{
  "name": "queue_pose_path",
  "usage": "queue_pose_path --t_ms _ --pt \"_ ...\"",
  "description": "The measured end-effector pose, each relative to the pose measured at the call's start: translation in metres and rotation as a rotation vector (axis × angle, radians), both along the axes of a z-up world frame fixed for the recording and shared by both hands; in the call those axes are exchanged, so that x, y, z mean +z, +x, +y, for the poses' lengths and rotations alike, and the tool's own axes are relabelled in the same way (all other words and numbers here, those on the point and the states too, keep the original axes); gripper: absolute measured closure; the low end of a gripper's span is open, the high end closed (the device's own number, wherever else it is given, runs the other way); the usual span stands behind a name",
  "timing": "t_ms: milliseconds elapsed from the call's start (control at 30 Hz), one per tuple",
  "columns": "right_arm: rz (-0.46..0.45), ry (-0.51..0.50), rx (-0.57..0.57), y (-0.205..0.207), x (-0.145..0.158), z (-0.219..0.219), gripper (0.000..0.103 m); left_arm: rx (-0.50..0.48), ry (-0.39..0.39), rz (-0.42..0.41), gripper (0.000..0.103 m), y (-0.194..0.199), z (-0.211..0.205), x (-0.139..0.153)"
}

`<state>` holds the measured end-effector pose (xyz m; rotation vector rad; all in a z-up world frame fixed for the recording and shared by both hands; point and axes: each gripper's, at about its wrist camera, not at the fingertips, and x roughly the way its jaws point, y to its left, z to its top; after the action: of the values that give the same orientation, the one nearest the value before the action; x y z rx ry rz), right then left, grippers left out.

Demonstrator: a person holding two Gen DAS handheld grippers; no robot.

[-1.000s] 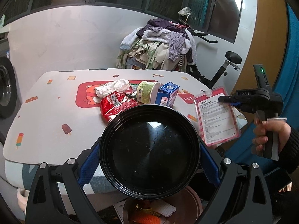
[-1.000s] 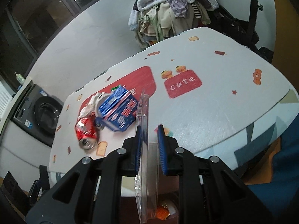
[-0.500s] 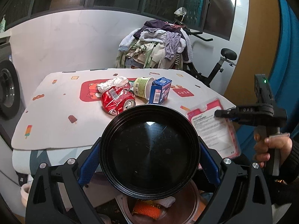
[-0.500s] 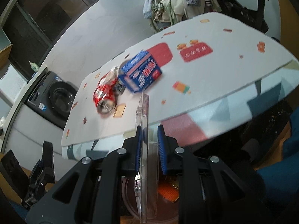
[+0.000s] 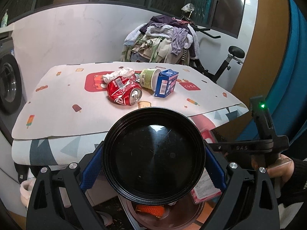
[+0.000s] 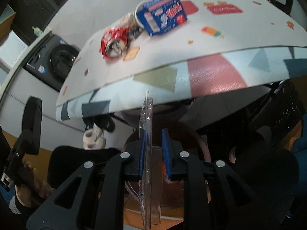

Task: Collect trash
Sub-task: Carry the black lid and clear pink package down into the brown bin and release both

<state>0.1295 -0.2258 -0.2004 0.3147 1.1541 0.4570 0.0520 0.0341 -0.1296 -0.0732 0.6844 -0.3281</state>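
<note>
Both hands have drawn back from the worktop [image 5: 57,118] and sunk toward the floor since a second ago, so its patterned edge now stands above the right claw [image 6: 153,158] where before that camera looked down across the top; the pink-backed clear plastic package [image 5: 206,188] has dropped with it from beside the worktop to just over the bin

Largest first: the worktop, covered with a pale cloth printed with ice lollies and toast, carries the trash not yet collected, bunched near its middle: a crushed red drinks can [image 5: 123,93], a blue and white carton [image 5: 166,83], a green-printed paper cup [image 5: 148,77] lying on its side, and crumpled white tissue [image 5: 119,73]

Below its near edge sits a round brownish waste bin [image 6: 203,143] with something orange already inside, placed, I judge, so that things can be dropped straight off the worktop's edge

The left claw [image 5: 153,164] is clamped on a round black plastic lid [image 5: 153,163], its blue pads on opposite sides of the rim, holding it face-up above the bin's mouth, presumably for dropping

The right claw is squeezed together on the package, seen edge-on between its blue pads and pointing steeply down over the bin; gripping the thin flat edge keeps it from swinging

Both pieces look ready for release
</note>
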Motion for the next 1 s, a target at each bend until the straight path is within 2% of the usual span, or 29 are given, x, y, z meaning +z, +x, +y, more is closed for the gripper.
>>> queue_pose_path --t_ms 133,200,333,467,500,533,567,700,767,900,1000 --pt "0.047 -0.011 0.005 0.002 -0.013 0.003 0.081 -0.007 0.004 0.012 0.012 0.001 -0.001 -0.005" --pt "0.071 -0.016 0.005 0.004 -0.020 0.004 0.077 -0.005 0.003 0.017 0.012 0.003 0.000 -0.007" --pt "0.079 -0.030 0.005 0.005 -0.023 0.005 0.075 0.001 -0.004 0.020 0.012 0.004 0.003 -0.008" --pt "0.068 -0.043 0.005 0.006 -0.021 0.003 0.057 -0.001 -0.001 0.019 0.012 0.004 0.003 -0.008" --pt "0.058 -0.048 0.006 0.006 -0.019 0.003 0.049 -0.004 0.001 0.017 0.012 0.004 0.002 -0.008" --pt "0.045 -0.055 0.007 0.006 -0.017 0.003 0.043 -0.008 0.004 0.016 0.012 0.004 0.002 -0.009" --pt "0.017 -0.066 0.009 0.006 -0.013 0.001 0.033 -0.012 0.009 0.014 0.012 0.003 0.002 -0.010" --pt "-0.105 -0.121 0.027 0.005 0.004 -0.002 0.012 -0.022 0.018 0.015 0.012 0.001 0.000 -0.016" --pt "-0.191 -0.157 0.056 0.002 0.013 -0.002 0.006 -0.036 0.019 0.018 0.012 0.001 -0.002 -0.020" --pt "-0.326 -0.233 0.121 -0.007 0.021 0.003 0.006 -0.087 0.031 0.012 0.012 0.002 -0.011 -0.027" --pt "-0.356 -0.230 0.144 -0.013 0.018 0.007 0.006 -0.126 0.041 0.013 0.012 0.001 -0.019 -0.035"
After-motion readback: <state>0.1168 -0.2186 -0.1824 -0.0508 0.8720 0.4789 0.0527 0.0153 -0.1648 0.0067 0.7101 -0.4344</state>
